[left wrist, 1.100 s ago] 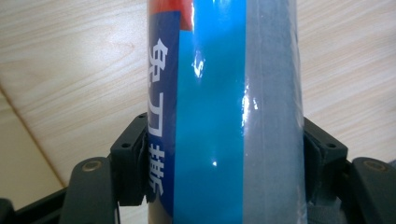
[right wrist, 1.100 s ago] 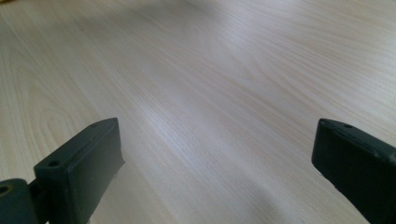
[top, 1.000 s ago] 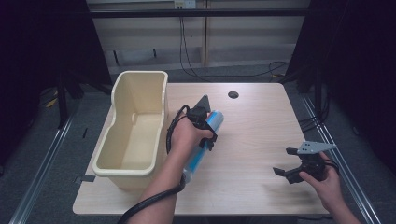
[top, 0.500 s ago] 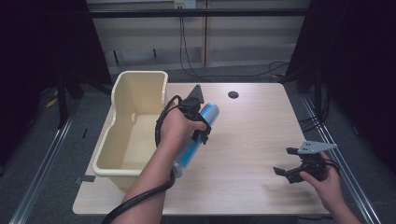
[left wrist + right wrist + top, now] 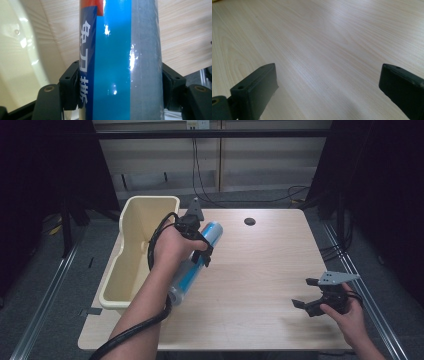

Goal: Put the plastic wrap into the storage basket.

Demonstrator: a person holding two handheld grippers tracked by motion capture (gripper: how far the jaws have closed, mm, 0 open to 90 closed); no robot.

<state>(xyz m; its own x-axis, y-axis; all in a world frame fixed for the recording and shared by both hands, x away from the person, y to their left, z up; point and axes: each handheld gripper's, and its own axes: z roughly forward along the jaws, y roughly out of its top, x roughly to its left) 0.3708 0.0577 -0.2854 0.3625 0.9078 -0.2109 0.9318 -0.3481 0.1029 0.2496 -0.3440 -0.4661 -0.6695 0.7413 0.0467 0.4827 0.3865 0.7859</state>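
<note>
— Half done, at a guess. Already clamped in the left tongs [image 5: 120, 86]: a long blue-and-silver tube [image 5: 112, 37], pinched across its middle between both black jaws.

— And where, exactly?

— Slanting over the left part of the desk [image 5: 260, 260], just beside the right wall of the cream basin [image 5: 131, 220]. Upper end pointing toward the far edge, lower end toward the near one. Hard to tell from above whether lifted clear of the wood or resting on it at the low end.

— Inside the basin yet?

— Not yet. Bare cream floor in there, as far as visible past the forearm.

— So, left to do?

— Probably to carry across the rim, lower in lengthwise and let go. Judging by the long narrow shape of both, should fit along the basin rather than across.

— And the right tongs [image 5: 301, 292]?

— Spread wide, holding nothing, low over bare wood near the right front corner, well apart from tube and basin. Seemingly waiting, with no part in the carrying.

— Anything in the way?

— Only the basin's tall wall to clear. Otherwise open desk, apart from a small round hole [image 5: 249, 221] near the far edge.
</note>
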